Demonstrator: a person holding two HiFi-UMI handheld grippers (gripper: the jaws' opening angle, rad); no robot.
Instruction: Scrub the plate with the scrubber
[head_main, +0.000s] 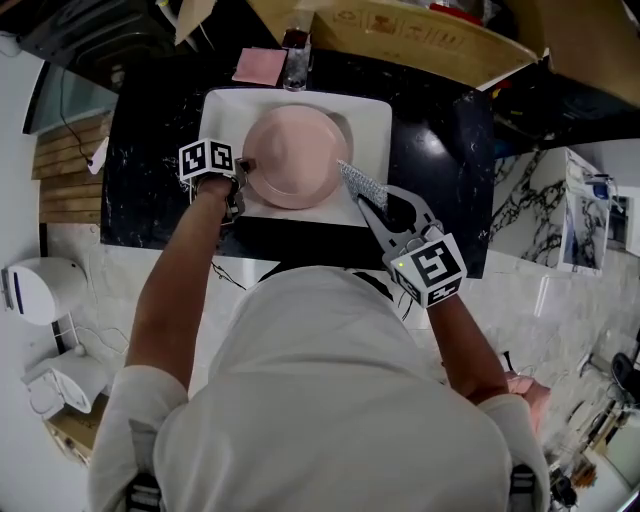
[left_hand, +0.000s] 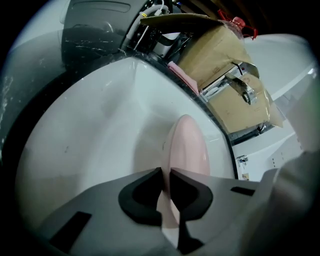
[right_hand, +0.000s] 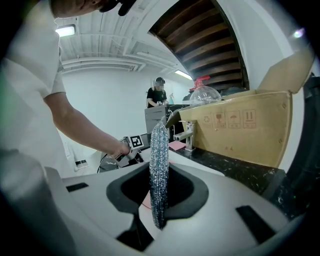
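Observation:
A pink plate (head_main: 293, 155) lies in the white sink basin (head_main: 368, 120). My left gripper (head_main: 240, 178) is at the plate's left edge. In the left gripper view its jaws are pinched on the plate's rim (left_hand: 186, 145), which runs edge-on between the dark pads (left_hand: 142, 197). My right gripper (head_main: 362, 197) hovers at the plate's right side, shut on a flat silvery scrubber (head_main: 360, 183). The scrubber (right_hand: 159, 172) stands upright between the right jaws, its tip pointing toward the plate.
A faucet (head_main: 296, 60) and a pink cloth (head_main: 259, 66) sit behind the sink on the black marble counter (head_main: 445, 170). An open cardboard box (head_main: 420, 35) stands at the back right. A person (right_hand: 158, 95) stands far off in the right gripper view.

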